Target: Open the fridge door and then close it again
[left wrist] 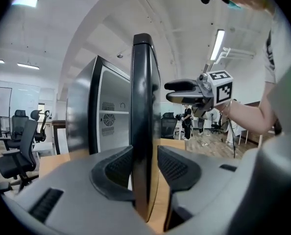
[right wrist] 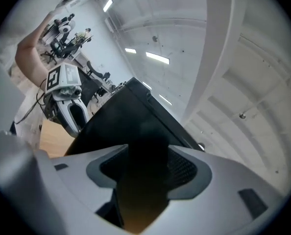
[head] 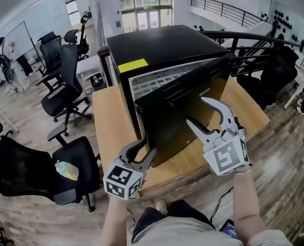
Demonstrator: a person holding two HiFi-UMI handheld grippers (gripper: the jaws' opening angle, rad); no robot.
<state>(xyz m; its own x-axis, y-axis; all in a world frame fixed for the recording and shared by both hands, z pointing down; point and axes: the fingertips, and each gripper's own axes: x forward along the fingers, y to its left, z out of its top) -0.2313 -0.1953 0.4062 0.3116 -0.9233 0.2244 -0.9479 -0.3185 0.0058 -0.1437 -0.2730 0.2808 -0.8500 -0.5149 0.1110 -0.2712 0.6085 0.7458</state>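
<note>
A glossy black mini fridge [head: 162, 47] stood mid-frame on a pale wooden desk [head: 111, 122], its door [head: 182, 111] ajar. The left gripper [head: 149, 146] clenched its fingers [left wrist: 113, 168] on the door's lower-left edge. The right gripper [head: 196, 110] straddled the door, fingers [right wrist: 184, 168] released.

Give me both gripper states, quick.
Left gripper: closed on the edge of the fridge door.
Right gripper: open, jaws apart in front of the door, holding nothing.
</note>
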